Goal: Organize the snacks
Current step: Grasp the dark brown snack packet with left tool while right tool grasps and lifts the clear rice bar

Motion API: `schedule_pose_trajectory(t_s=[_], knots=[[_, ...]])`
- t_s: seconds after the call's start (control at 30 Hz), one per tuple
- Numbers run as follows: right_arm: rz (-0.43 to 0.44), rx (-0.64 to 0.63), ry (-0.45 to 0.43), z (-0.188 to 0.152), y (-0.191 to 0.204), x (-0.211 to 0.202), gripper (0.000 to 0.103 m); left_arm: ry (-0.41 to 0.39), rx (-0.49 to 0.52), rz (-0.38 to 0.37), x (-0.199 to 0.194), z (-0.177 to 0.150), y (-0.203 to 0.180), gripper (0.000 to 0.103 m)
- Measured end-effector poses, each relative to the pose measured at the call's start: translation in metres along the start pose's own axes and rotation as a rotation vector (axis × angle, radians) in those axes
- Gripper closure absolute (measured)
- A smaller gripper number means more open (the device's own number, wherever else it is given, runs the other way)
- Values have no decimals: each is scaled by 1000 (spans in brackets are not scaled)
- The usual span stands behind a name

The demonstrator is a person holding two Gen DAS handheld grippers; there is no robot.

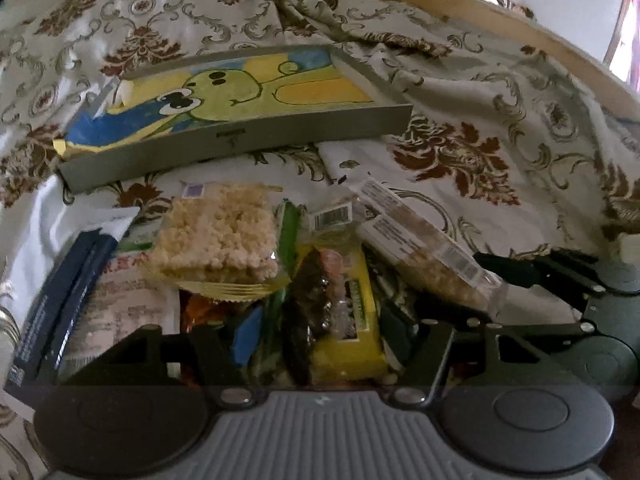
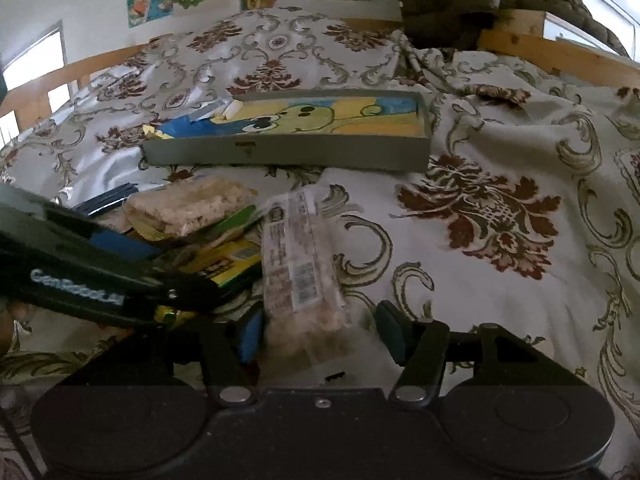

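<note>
The snacks lay heaped on the bedspread just in front of the shallow grey tray, which held none of them as far as I could see. My left tongs stood open over a yellow packet, gripping nothing. My right tongs were spread around the near end of a long clear packet, not yet closed. I judged this the first pick; next I needed to close and carry it to the tray.

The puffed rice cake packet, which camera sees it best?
The left wrist view: the puffed rice cake packet lies close, its top in plain sight. The right wrist view shows it farther off, low and edge-on beyond the left hand-held gripper.
</note>
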State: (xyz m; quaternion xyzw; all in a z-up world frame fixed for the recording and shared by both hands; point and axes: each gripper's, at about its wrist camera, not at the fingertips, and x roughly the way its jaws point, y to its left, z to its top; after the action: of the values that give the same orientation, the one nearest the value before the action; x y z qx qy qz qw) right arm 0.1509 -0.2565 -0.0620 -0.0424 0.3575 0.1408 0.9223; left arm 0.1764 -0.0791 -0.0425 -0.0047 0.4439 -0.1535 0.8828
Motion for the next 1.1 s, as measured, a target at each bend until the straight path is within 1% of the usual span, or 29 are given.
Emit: schedule_pose_trajectory(t_s=[0.03, 0.1, 0.13, 0.17, 0.23, 0.3, 0.37, 0.5, 0.57, 0.67, 0.8, 0.87, 0.97, 1.1], knots=[[-1, 8, -4, 0, -1, -1, 44, -4, -9, -7, -1, 0, 2, 38], [-6, 21, -11, 1, -4, -3, 45, -7, -8, -18, -3, 0, 4, 45], [-7, 32, -14, 1, -6, -3, 46, -10, -4, -27, -4, 0, 4, 51], [-9, 45, -17, 1, -8, -5, 46, -14, 5, -30, -6, 0, 2, 53], [-12, 67, -25, 2, -12, -8, 46, -19, 39, -21, -9, -1, -2, 54], [-12, 88, -26, 3, -15, -9, 46, -6, 50, -13, -6, 0, -4, 54], [-7, 99, -16, 3, -17, -8, 46, 9, 2, -39, -4, 4, 2, 54], [-4, 95, -14, 3, -15, -7, 46, 45, -158, -124, 3, 12, 26, 54], [5, 101, -10, 3, -15, -7, 46, 56, -215, -158, 6, 15, 35, 54], [13, 101, -4, 3, -14, -5, 46, 58, -225, -165, 11, 20, 34, 53], [11, 102, 0, 2, -14, -4, 45, 52, -205, -139, 17, 25, 26, 51], [10, 106, 4, 1, -15, -4, 45, 55, -225, -137, 22, 29, 27, 51], [10, 112, 7, 1, -17, -2, 44, 68, -272, -154, 30, 32, 33, 52], [19, 127, 6, 2, -20, -3, 45, 64, -319, -181, 30, 28, 42, 54]])
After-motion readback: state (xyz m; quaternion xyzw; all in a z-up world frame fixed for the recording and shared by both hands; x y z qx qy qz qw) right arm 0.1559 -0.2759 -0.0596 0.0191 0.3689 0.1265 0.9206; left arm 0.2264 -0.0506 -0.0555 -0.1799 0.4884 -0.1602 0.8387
